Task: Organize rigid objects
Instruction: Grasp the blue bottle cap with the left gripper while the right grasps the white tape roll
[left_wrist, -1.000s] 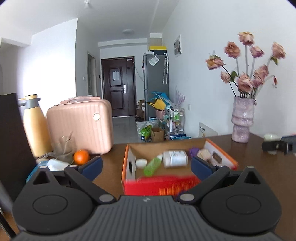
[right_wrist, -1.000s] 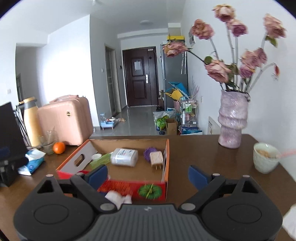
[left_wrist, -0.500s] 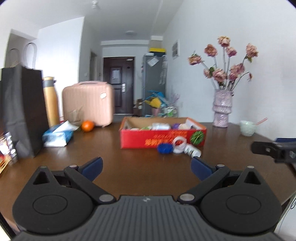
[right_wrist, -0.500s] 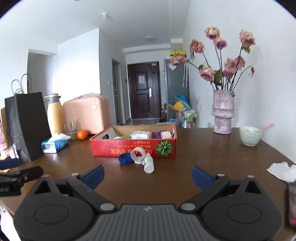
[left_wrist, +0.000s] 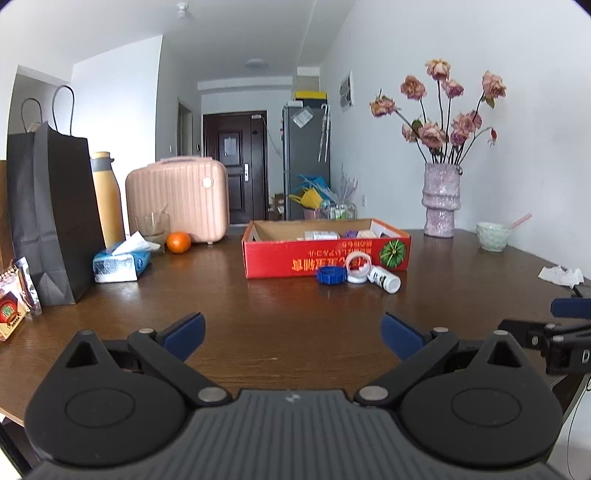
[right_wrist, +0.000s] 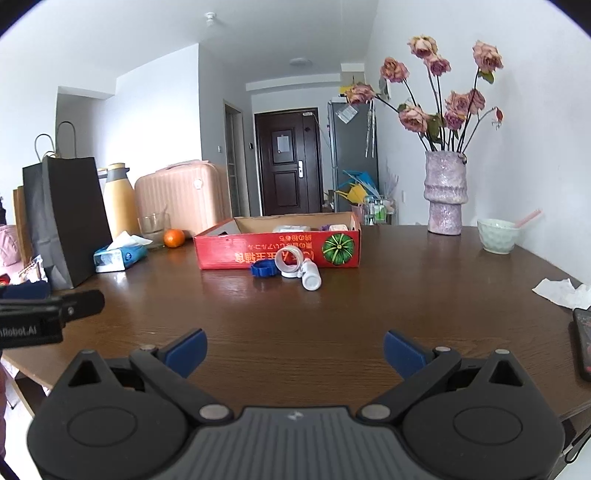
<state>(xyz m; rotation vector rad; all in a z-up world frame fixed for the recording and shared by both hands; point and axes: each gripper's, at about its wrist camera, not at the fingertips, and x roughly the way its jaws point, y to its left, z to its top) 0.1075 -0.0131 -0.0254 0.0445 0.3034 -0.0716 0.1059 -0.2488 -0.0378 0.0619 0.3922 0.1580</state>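
Observation:
A red cardboard box (left_wrist: 280, 258) (right_wrist: 236, 254) holding several small items stands mid-table. Against its front lie a blue lid (left_wrist: 331, 274) (right_wrist: 264, 268), a clear tape roll (left_wrist: 357, 266) (right_wrist: 289, 261) and a small white bottle (left_wrist: 384, 279) (right_wrist: 311, 275) on its side. My left gripper (left_wrist: 293, 334) is open over the near table edge, well short of them, nothing between its fingers. My right gripper (right_wrist: 294, 349) is likewise open and empty, at the same distance. Each gripper shows at the edge of the other's view.
On the left stand a black paper bag (left_wrist: 55, 218), yellow flask (left_wrist: 107, 199), pink case (left_wrist: 177, 199), glass (left_wrist: 152, 229), orange (left_wrist: 178, 242) and tissue pack (left_wrist: 120, 262). A flower vase (left_wrist: 441, 199), bowl (left_wrist: 493, 236), crumpled tissue (left_wrist: 559, 275) and phone (right_wrist: 583, 343) are on the right.
Both grippers have pulled back from over the box to the near table edge and dropped lower. The lid, tape roll and bottle now show in front of the box.

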